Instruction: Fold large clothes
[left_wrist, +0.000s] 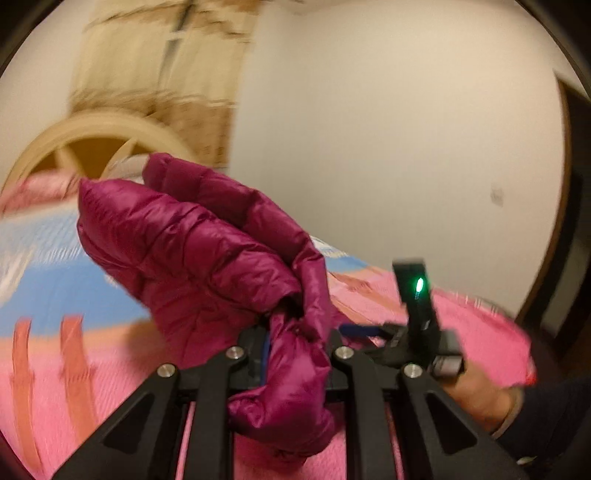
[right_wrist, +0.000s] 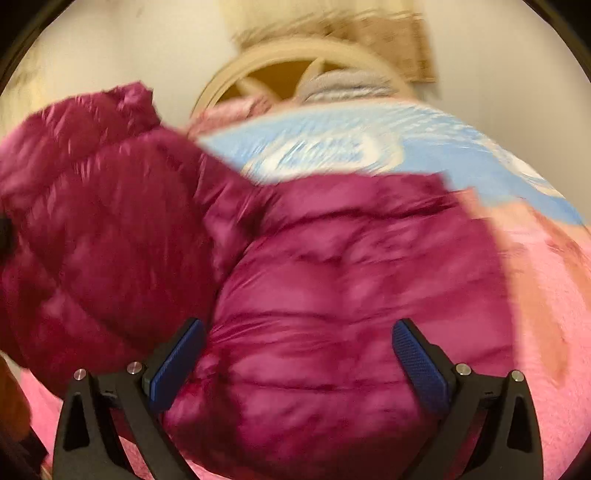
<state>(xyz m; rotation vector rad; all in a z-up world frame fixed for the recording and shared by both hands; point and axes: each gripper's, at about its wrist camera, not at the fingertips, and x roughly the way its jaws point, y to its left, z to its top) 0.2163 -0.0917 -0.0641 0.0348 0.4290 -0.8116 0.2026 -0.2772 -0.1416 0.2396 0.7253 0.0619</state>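
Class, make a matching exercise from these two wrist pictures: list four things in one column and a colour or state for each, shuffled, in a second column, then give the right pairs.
Things:
1. puffer jacket
2. left gripper
3. right gripper
4. bed cover

Colours or states:
A. open, pads apart above the fabric
B. mostly pink, with a blue patch
C. magenta, quilted
D. shut on a bunched fold

Pairs: 1-C, 2-D, 3-A, 4-B

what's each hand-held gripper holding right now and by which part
Left hand-held gripper: shut on a bunched fold of the magenta puffer jacket. Right hand-held gripper: open, holding nothing.
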